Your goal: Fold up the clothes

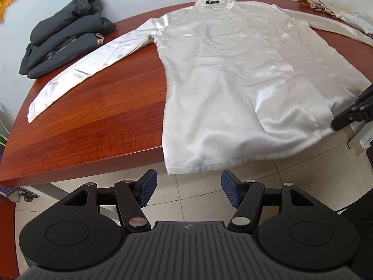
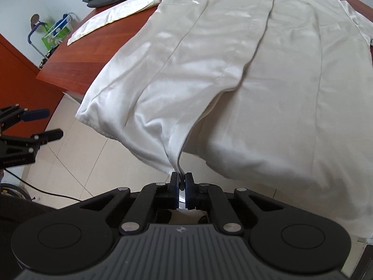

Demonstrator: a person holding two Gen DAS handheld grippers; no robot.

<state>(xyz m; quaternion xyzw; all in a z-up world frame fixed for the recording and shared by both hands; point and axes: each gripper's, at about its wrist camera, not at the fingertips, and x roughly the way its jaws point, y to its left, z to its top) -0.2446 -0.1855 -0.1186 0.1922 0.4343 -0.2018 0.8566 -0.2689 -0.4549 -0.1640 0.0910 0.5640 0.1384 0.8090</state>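
A cream satin shirt (image 1: 233,70) lies flat on the red-brown wooden table (image 1: 93,121), collar at the far side, both sleeves spread out, hem hanging over the near edge. My left gripper (image 1: 186,190) is open and empty, just below the shirt's near left hem corner, over the floor. My right gripper (image 2: 182,187) is shut on the shirt's hem (image 2: 177,161) and pulls it taut off the table edge. The shirt (image 2: 256,58) fills the right wrist view. The left gripper (image 2: 44,123) shows open at that view's left edge.
A pile of dark grey folded clothes (image 1: 67,37) sits at the table's far left corner. Crumpled light fabric (image 1: 338,11) lies at the far right. The floor is pale tile (image 1: 198,200). A small trolley with a green bag (image 2: 51,35) stands beyond the table's left end.
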